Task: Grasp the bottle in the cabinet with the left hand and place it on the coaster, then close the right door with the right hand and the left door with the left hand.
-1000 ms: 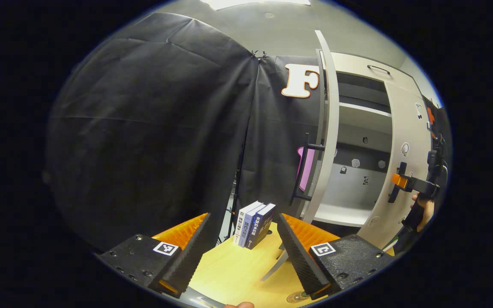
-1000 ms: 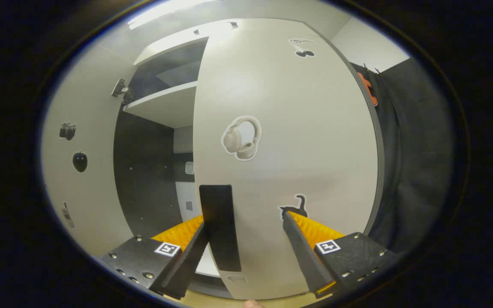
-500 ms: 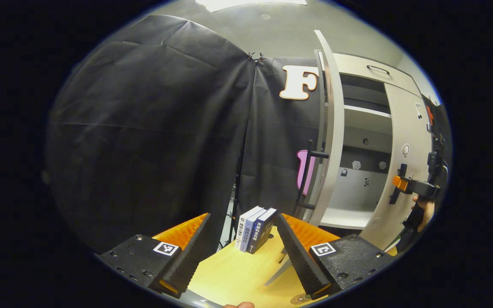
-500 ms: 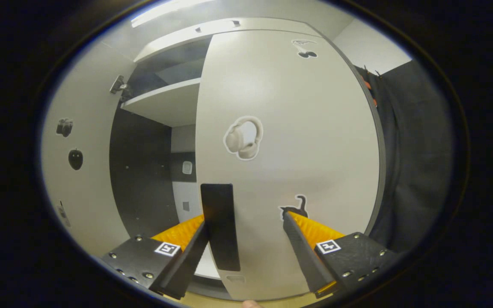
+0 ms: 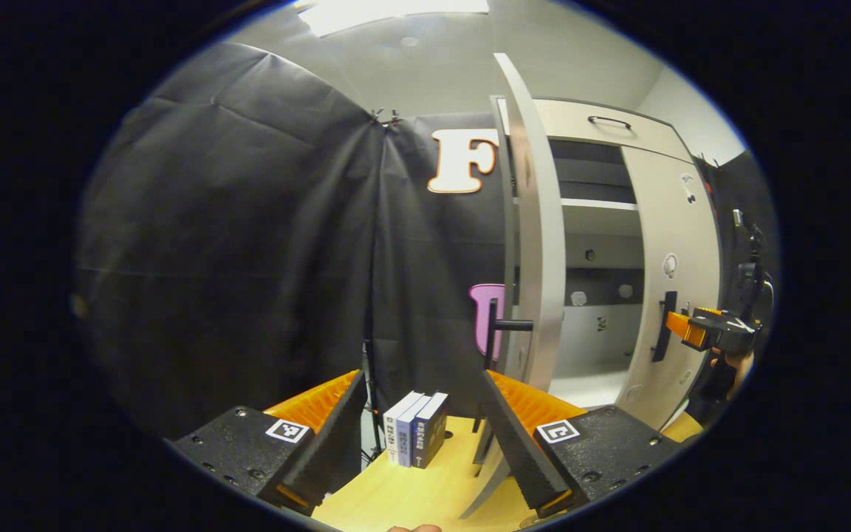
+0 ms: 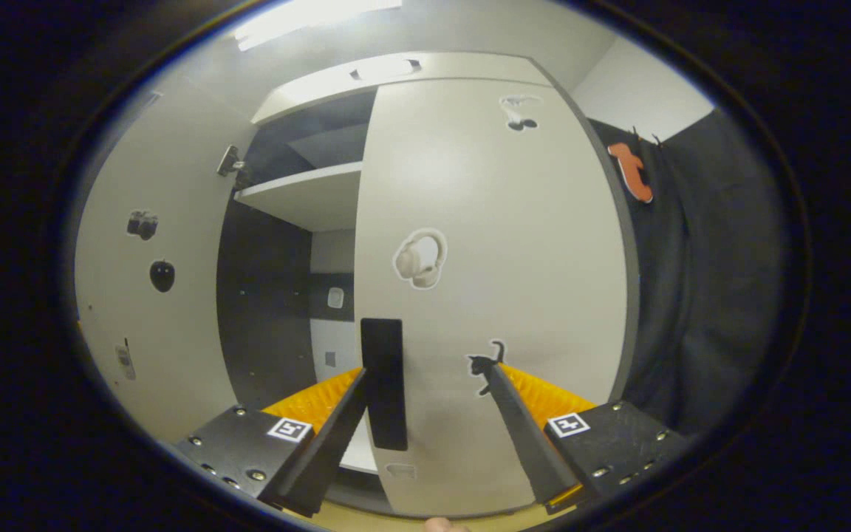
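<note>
In the right gripper view, the right gripper (image 6: pixel 425 414) has its fingers spread wide, with the right door (image 6: pixel 499 295) directly ahead. The door's black bar handle (image 6: pixel 384 384) stands upright just beside the gripper's left finger; whether that finger touches the handle cannot be told, and nothing is clamped. The door is a stiff, flat panel on hinges — probably light to swing and not fragile — so a flat push on its face near the handle edge should close it, or the bar can be pinched. It is nearly shut, with a dark gap remaining at its handle side where the white shelf (image 6: pixel 300 192) and cabinet interior show.

In the left gripper view, the left gripper (image 5: pixel 422 436) is likewise open and empty, held low over the wooden tabletop (image 5: pixel 425 495), pointing forward and level. Three upright books (image 5: pixel 414 436) stand just beyond its fingers. Past them the left door (image 5: pixel 536 244) stands edge-on, wide open, its black handle (image 5: pixel 503 332) projecting towards the camera — the obvious place to grip or push. Farther right, the other gripper and the hand holding it meet the right door.

The bottle and coaster cannot be made out.
</note>
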A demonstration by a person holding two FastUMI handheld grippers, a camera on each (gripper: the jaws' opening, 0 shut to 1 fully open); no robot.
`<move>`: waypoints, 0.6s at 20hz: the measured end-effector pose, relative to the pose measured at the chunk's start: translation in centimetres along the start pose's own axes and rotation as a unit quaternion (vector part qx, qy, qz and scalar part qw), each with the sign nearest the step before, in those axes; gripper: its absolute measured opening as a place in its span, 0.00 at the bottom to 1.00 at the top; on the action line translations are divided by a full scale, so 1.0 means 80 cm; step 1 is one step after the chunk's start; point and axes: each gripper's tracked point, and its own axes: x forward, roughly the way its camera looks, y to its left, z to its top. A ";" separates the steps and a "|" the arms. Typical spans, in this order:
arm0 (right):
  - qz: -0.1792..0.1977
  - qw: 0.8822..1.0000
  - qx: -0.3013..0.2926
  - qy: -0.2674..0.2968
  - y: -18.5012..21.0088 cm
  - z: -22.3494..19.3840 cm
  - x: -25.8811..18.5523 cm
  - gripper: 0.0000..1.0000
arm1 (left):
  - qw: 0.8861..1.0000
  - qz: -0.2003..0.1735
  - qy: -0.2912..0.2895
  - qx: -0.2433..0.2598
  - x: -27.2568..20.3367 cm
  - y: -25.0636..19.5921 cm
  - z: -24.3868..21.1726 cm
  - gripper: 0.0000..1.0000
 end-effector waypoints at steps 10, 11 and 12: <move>-0.072 0.997 0.003 0.011 -0.088 -0.009 -0.070 0.99 | 0.992 -0.115 0.021 -0.040 0.010 -0.060 -0.012 0.93; -0.078 0.997 0.009 0.014 -0.096 -0.011 -0.073 0.99 | 0.991 -0.131 0.022 -0.031 0.009 -0.074 -0.012 0.93; -0.083 0.996 0.015 0.017 -0.102 -0.013 -0.077 0.99 | 0.988 -0.150 0.021 -0.024 0.008 -0.092 -0.011 0.93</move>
